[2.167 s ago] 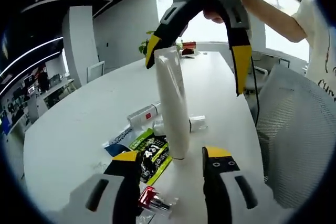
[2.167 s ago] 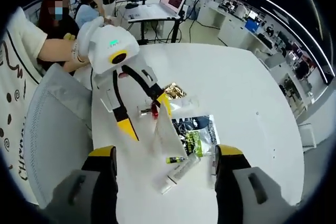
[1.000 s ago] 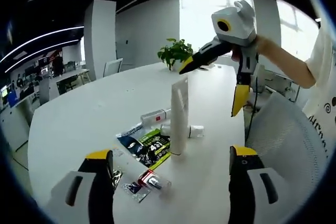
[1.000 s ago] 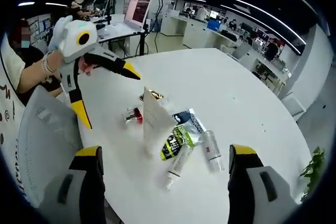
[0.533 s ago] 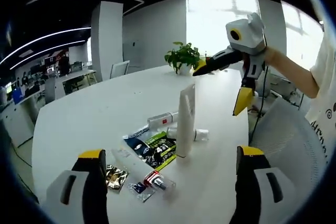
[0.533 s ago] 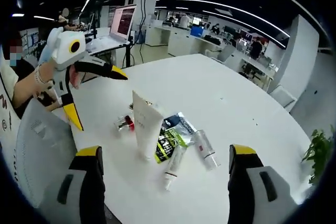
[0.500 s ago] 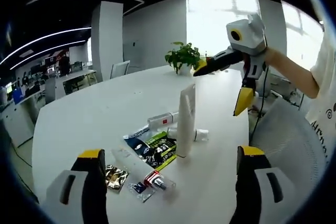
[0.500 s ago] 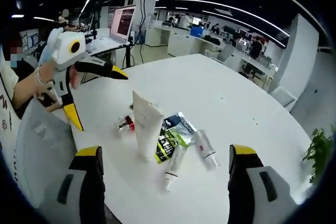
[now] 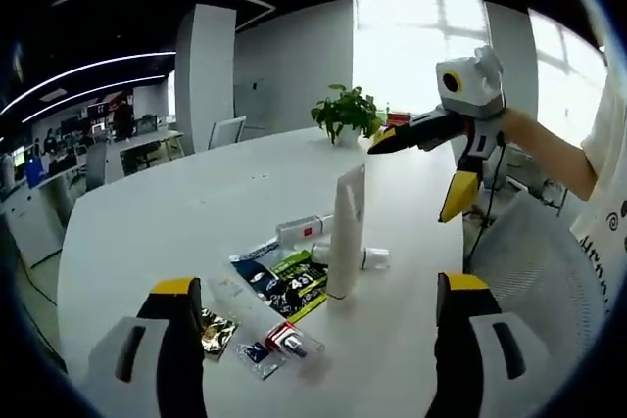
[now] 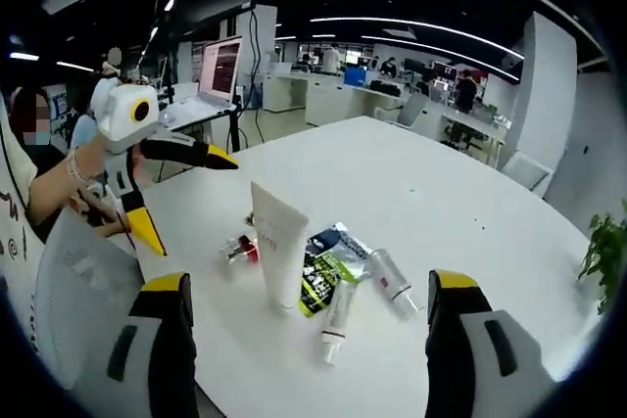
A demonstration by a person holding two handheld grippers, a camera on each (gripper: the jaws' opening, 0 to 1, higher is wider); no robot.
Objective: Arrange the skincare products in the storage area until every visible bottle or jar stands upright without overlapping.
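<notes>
Both tools farther back from upright tube (image 9: pixel 346 232), jaws apart.

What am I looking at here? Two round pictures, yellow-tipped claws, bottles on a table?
No robot: a person holds a hand tool with two jaws in each hand, and a fisheye camera rides on each. The left gripper rises from the bottom of its own view; the right gripper likewise. Each view also catches the other tool held up in the air. Both are open and hold nothing. On the white table one white tube stands upright. Beside it lie two clear bottles on their sides, some printed sachets and a small red-capped item.
</notes>
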